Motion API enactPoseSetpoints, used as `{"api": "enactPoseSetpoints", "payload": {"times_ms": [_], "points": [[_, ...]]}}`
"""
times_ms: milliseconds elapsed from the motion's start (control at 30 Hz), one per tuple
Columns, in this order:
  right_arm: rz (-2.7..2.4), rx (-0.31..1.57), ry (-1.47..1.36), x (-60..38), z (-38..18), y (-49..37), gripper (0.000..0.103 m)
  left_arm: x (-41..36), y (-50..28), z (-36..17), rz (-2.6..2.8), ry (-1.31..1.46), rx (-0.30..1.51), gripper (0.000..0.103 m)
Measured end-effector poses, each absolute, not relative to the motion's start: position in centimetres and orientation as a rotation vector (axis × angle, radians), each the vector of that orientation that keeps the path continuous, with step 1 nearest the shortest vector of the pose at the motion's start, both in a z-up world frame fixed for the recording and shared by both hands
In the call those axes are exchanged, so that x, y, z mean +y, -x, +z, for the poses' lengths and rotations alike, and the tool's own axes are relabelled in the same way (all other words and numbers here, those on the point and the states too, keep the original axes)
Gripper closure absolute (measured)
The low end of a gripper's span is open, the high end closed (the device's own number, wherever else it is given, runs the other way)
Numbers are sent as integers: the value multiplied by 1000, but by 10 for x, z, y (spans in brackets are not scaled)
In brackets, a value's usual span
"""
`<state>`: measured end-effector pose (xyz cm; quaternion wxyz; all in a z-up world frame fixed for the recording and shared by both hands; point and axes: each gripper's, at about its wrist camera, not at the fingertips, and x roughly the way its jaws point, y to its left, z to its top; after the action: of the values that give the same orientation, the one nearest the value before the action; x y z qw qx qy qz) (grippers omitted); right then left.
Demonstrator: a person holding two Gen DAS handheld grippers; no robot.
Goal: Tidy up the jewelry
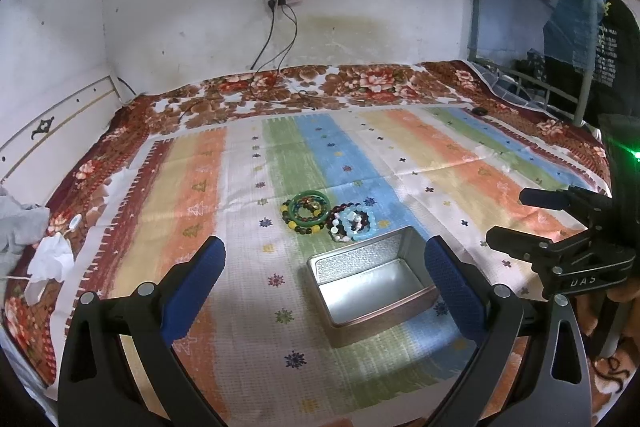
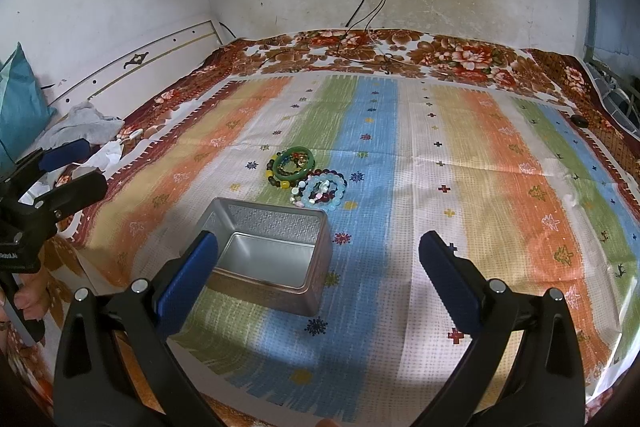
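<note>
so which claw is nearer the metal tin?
Left, probably. The left claw is open with the metal tin between its fingers in its own view. The right claw is also open, with the tin at its left finger.

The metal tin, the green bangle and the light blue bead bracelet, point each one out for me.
metal tin [image 1: 370, 285], left wrist view, on its bare inner floor.
green bangle [image 2: 296, 150], right wrist view, on the far arc of its ring.
light blue bead bracelet [image 2: 339, 199], right wrist view, on beads at its right side.
</note>
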<state>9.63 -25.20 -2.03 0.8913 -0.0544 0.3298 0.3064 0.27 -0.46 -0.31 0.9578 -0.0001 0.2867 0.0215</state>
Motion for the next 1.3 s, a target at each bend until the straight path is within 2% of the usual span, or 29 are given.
{"api": "enactPoseSetpoints", "payload": {"times_ms": [1300], "points": [[634,734,131,-242,-29,-117,4,1,-23,-2,55,32,619,5]]}}
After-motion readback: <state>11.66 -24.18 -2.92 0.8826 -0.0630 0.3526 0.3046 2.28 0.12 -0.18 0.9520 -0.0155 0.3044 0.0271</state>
